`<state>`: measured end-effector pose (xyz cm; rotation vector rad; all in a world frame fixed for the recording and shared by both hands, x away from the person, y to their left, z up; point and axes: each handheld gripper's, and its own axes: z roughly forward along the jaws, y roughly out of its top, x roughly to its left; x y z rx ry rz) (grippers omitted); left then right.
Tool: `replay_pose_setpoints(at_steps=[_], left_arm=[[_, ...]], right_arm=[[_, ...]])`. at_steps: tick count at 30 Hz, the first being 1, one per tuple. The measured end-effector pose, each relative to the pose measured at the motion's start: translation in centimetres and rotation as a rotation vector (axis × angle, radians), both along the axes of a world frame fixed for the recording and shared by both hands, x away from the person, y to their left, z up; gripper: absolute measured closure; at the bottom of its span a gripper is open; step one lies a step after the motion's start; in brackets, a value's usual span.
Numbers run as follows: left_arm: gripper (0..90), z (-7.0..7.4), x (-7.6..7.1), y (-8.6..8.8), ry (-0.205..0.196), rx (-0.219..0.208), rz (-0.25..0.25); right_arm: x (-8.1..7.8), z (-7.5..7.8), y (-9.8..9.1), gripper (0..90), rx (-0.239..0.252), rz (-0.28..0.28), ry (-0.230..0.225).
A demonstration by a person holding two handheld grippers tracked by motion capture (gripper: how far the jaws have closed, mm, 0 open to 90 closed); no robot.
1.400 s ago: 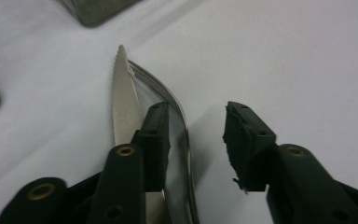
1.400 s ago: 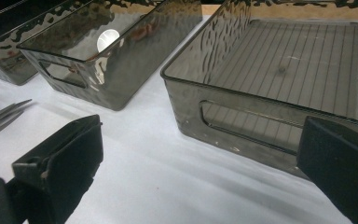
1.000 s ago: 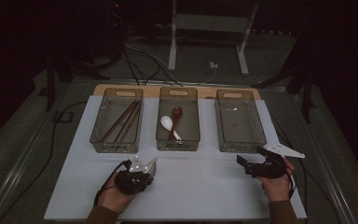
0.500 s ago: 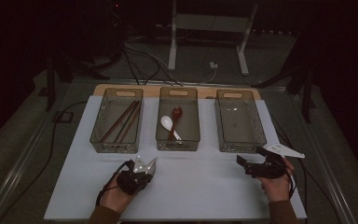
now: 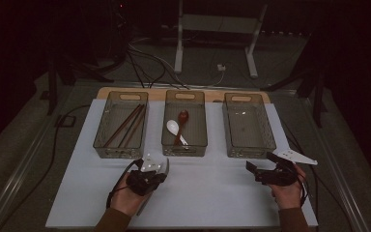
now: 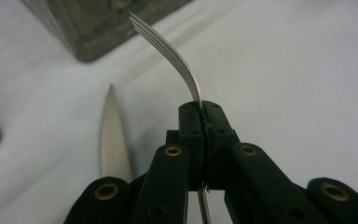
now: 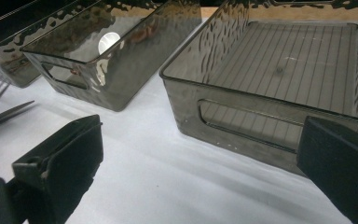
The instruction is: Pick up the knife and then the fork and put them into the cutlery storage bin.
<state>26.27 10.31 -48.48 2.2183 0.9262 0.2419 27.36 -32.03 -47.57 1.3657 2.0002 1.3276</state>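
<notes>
Left gripper jaws clamp a curved steel fork (four tines); right gripper gapes

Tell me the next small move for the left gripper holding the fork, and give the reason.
Probably lift the fork a little higher and carry it toward the empty right-hand bin. The left gripper is shut on its neck, tines up near a bin's corner, with a knife lying beside it on the white mat. The other bins hold chopsticks and spoons.
</notes>
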Motion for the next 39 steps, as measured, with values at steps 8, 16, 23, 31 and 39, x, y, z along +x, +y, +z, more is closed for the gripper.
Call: replay_pose_setpoints(at_steps=[8,16,23,31,39], left_arm=[[90.0,1.1,0.5,-1.0,-0.043,-0.026,-0.02],[90.0,1.3,1.0,-2.0,-0.06,-0.056,-0.03],[90.0,2.0,1.5,-3.3,-0.081,-0.078,-0.044],[90.0,2.9,2.2,-4.8,-0.108,-0.096,-0.054],[90.0,3.8,2.8,-6.3,-0.127,-0.108,-0.07]], right_arm=[[-0.1,0.0,0.0,0.6,0.001,-0.002,-0.004],[-0.2,0.0,0.3,0.7,-0.004,0.013,-0.004],[-0.3,0.0,0.3,0.7,-0.005,0.02,-0.007],[-0.4,-0.1,1.2,0.7,-0.012,0.047,-0.004],[-0.3,-0.1,2.6,0.7,-0.006,0.085,0.001]])
